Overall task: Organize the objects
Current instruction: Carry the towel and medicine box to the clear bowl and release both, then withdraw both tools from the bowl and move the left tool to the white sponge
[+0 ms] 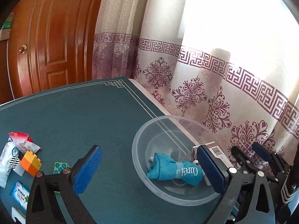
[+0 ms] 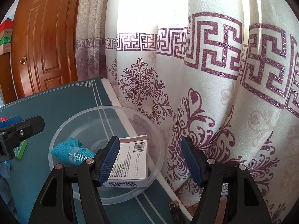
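Note:
A clear plastic bowl [image 1: 142,140] [image 2: 59,132] sits near the table's right edge. In it lie a teal cloth pouch marked "Curel" [image 1: 168,169] [image 2: 65,150] and a white box with barcodes [image 2: 130,166] [image 1: 216,151]. My left gripper [image 1: 149,169] is open and empty, its jaws spanning the bowl's near left side. My right gripper [image 2: 151,160] is open and empty above the bowl's right rim; the box lies just behind its left finger [image 2: 110,160]. The right gripper also shows in the left wrist view [image 1: 250,155].
On the teal mat [image 1: 84,115], at the left, lie an orange and yellow block [image 1: 30,163], a red and white packet [image 1: 20,140], a green card with blue dots [image 1: 59,168], a blue sachet [image 1: 19,193]. A patterned curtain [image 2: 205,74] hangs close behind the table's right edge. A watch strap [image 2: 175,211] lies at the front edge.

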`<state>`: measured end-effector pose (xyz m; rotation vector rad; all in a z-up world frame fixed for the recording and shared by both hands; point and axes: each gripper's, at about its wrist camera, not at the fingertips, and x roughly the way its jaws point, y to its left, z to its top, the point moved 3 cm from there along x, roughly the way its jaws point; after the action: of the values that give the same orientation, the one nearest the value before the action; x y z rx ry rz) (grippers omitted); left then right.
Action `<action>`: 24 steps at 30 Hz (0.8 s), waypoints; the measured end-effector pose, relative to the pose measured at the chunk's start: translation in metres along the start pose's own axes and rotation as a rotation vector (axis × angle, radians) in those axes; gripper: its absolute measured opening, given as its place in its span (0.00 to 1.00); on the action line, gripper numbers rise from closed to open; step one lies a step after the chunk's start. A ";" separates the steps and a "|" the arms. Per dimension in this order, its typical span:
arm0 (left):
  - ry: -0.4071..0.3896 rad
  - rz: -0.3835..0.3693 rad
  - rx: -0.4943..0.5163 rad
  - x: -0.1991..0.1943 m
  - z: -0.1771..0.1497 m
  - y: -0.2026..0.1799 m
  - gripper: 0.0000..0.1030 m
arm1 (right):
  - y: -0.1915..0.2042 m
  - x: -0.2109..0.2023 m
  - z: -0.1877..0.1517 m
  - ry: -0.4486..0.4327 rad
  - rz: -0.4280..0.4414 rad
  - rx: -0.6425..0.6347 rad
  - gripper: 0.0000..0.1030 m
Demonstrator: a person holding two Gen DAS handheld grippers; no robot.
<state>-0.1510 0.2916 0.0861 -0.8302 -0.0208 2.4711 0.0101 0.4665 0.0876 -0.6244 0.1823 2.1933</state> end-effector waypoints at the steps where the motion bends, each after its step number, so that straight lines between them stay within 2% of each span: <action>1: -0.008 0.009 -0.003 -0.004 0.001 0.003 1.00 | -0.002 -0.002 0.001 -0.012 -0.012 0.003 0.68; 10: -0.038 0.081 -0.001 -0.028 -0.004 0.022 1.00 | -0.008 -0.030 0.012 -0.156 -0.105 0.012 0.69; 14: -0.032 0.099 -0.025 -0.033 -0.008 0.033 1.00 | -0.008 -0.032 0.014 -0.141 -0.064 0.032 0.71; 20: -0.008 0.148 -0.060 -0.039 -0.017 0.051 1.00 | -0.003 -0.034 0.009 -0.095 0.067 0.058 0.71; 24: 0.004 0.163 -0.069 -0.043 -0.024 0.058 1.00 | 0.002 -0.031 0.005 -0.069 0.118 0.074 0.71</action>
<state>-0.1366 0.2177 0.0803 -0.8986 -0.0392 2.6337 0.0232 0.4457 0.1075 -0.5067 0.2692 2.3064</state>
